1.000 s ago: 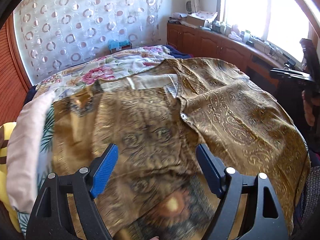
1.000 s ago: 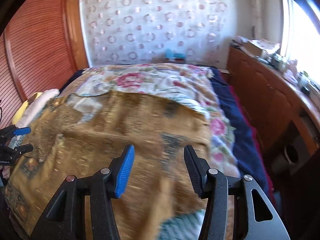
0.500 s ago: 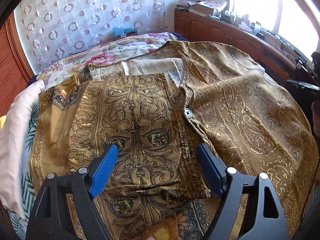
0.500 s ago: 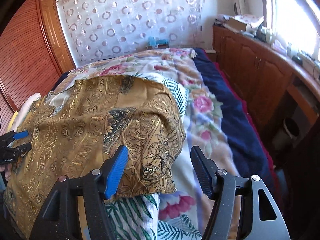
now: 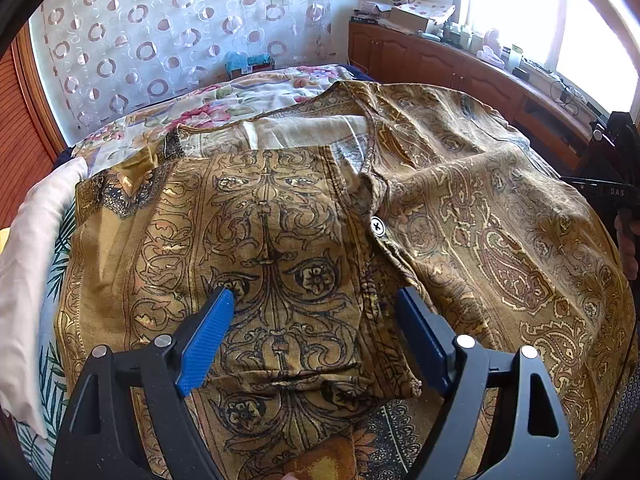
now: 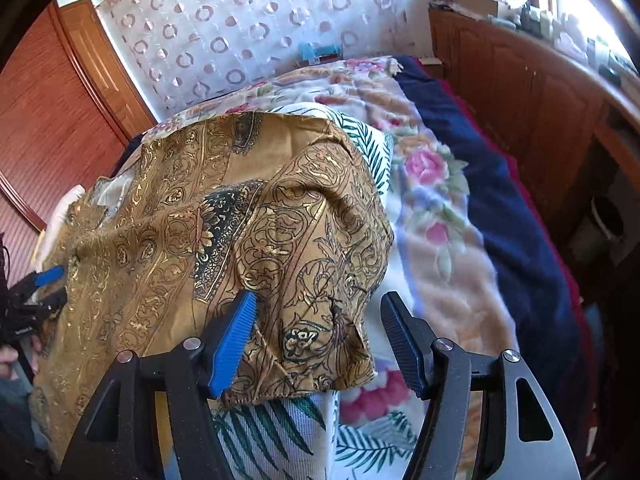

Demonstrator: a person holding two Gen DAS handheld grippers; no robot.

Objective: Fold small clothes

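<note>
Both grippers are hovering with jaws spread wide, gripping nothing: the left gripper and the right gripper.

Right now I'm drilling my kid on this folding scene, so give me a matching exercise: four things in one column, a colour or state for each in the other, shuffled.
Things:
1. shirt
2. button
3. left gripper
4. blanket

Descriptions:
A. white, fastened at the placket
B. navy, along the bed's edge by the cabinets
C. golden brown, paisley print, spread on the bed
D. open, fingers apart above the cloth

Pairs: 1-C, 2-A, 3-D, 4-B
</note>
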